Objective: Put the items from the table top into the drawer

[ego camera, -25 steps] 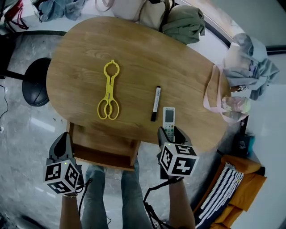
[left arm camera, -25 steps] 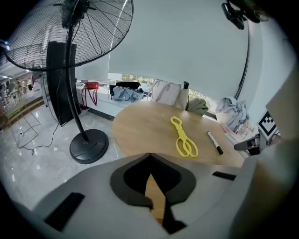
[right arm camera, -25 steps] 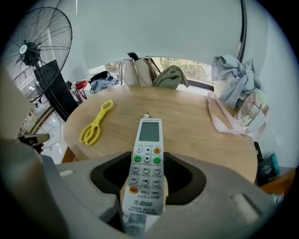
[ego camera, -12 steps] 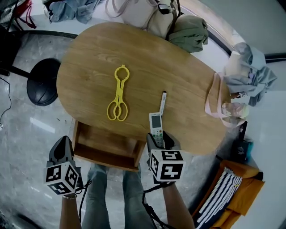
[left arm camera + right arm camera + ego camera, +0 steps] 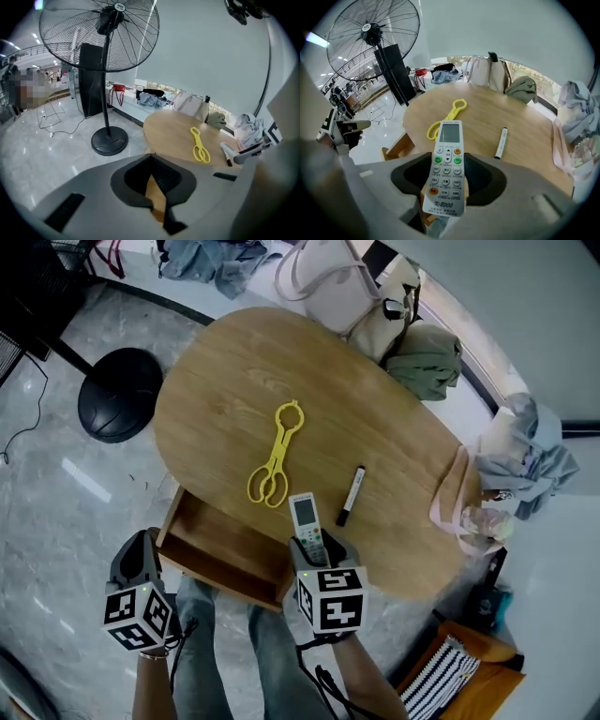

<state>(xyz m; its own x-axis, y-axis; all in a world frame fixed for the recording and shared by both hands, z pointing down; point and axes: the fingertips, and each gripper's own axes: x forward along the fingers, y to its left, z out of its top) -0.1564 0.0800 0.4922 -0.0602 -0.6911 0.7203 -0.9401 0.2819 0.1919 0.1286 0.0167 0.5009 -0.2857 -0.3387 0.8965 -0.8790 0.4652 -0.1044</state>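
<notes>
My right gripper (image 5: 312,549) is shut on a white remote (image 5: 306,518), which it holds by the lower half just above the wooden table's (image 5: 244,381) front edge. In the right gripper view the remote (image 5: 449,140) sticks out forward between the fingers, keypad up. The open drawer (image 5: 220,547) lies just left of it, under the table edge. On the table top lie yellow tongs (image 5: 275,454) and a black-and-white marker (image 5: 351,495). My left gripper (image 5: 139,561) hangs left of the drawer, shut and holding nothing.
A floor fan's black base (image 5: 122,407) stands left of the table. Bags and clothes (image 5: 375,315) are piled behind it, and a pink bag (image 5: 459,507) lies at the table's right end. The person's legs (image 5: 216,643) are below the drawer.
My right gripper has carried the remote off the table top and leftward, closer to the drawer's right corner. The left gripper stays beside the drawer's left side.
</notes>
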